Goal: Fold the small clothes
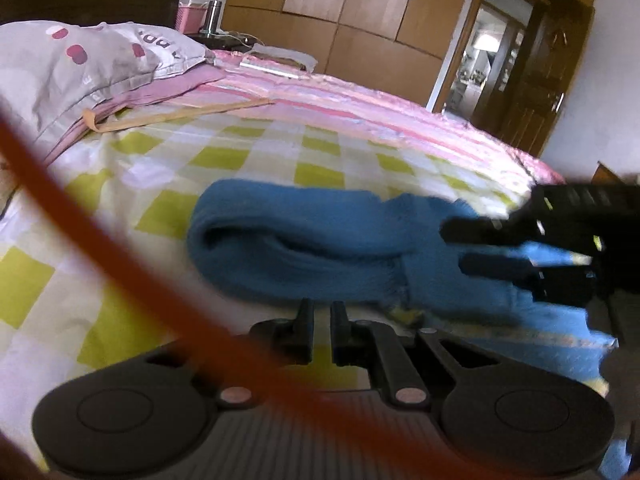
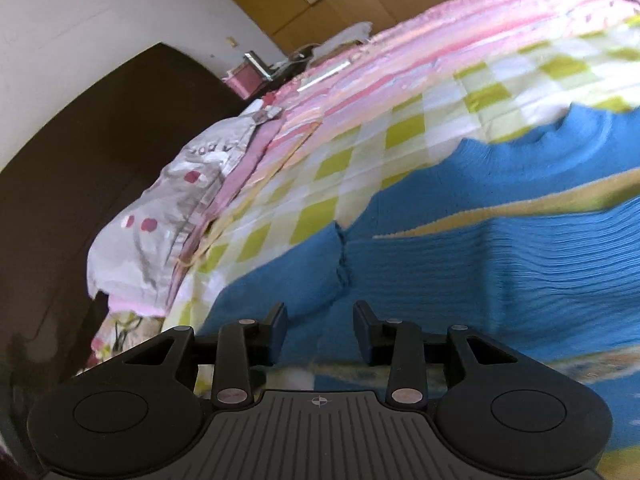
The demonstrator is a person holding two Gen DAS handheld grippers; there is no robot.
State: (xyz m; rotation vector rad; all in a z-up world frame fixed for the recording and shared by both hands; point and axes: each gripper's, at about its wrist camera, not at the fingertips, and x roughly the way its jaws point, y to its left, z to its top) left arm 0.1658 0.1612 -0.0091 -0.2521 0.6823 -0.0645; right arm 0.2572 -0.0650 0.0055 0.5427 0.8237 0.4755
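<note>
A blue knit garment (image 1: 304, 248) lies on the checked bedspread (image 1: 224, 160), rolled or folded into a long bundle in the left wrist view. Its right end runs behind the right gripper (image 1: 452, 250) and is cut off by the edge of the picture, so its full shape cannot be made out.

The left gripper (image 1: 322, 312) sits just short of the garment's near edge. Its jaws are together with only a thin slit between them, and nothing shows in that slit. A blurred orange strap or cable (image 1: 132, 264) crosses the foreground and hides part of this gripper's body and the bedspread.

In the left wrist view the right gripper is smeared by motion; blue cloth shows between its two fingers, but whether they press on it cannot be told there. In the right wrist view its jaws stand apart over the blue knit, with no cloth pinched between the fingertips (image 2: 362, 312). That view is tilted and blurred at the right.

A pillow (image 1: 80, 68) lies at the head of the bed, beside a pink sheet (image 1: 360, 96).
</note>
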